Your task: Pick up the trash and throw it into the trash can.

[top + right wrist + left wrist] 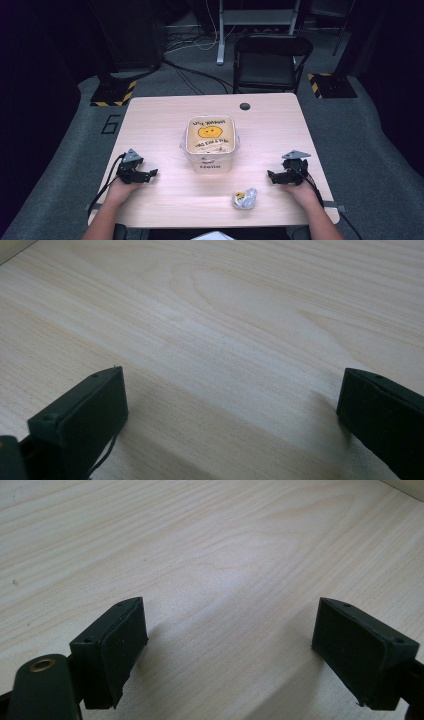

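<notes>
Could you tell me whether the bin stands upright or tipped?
Upright: the bin sits on its base on the table, its open top facing up.

A recording lab is indicated: a light wooden table (pixel 165 125) is ringed by dark curtains, hazard-striped stand bases (pixel 114 93), loose floor cables (pixel 192 75), grey carpet and a black folding chair (pixel 270 60) beyond the grippers.

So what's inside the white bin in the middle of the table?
The white bin holds a flat printed sheet with a yellow smiley face and dark lettering, too small to read. It covers nearly the whole opening, so whatever lies beneath it is hidden.
</notes>
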Demonstrator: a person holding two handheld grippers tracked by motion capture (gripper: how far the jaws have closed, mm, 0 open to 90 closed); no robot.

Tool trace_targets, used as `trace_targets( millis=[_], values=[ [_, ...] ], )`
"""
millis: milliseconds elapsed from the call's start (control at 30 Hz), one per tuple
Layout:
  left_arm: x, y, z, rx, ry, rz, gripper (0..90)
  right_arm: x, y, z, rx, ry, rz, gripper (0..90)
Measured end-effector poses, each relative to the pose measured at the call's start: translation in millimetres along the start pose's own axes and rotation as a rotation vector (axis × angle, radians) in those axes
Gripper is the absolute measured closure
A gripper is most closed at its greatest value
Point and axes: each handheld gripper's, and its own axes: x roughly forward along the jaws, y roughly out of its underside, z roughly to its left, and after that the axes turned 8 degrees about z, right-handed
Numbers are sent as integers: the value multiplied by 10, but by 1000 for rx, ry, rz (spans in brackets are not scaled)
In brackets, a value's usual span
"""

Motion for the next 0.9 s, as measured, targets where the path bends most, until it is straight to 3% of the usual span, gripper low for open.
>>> trace_targets(
  millis=[367, 433, 533, 633, 733, 900],
  values=[
    [1, -1, 1, 1, 0, -1, 140, -7, 2, 9, 0, 6, 2, 6],
    [1, -1, 1, 1, -1, -1, 140, -15, -2, 8, -4, 0, -1, 38],
    [1, -1, 1, 1, 0, -1, 140, -71, -10, 12, -31, -23, 0, 202],
    [0, 0, 0, 0, 0, 0, 140, -98, -23, 33, -48, -10, 17, 197],
    [1, 0, 2, 1, 0, -1, 140, -150, -35, 42, -74, -7, -9, 216],
    [0, 0, 2, 1, 0, -1, 140, -272, -57, 47, -58, -37, -41, 266]
  ],
)
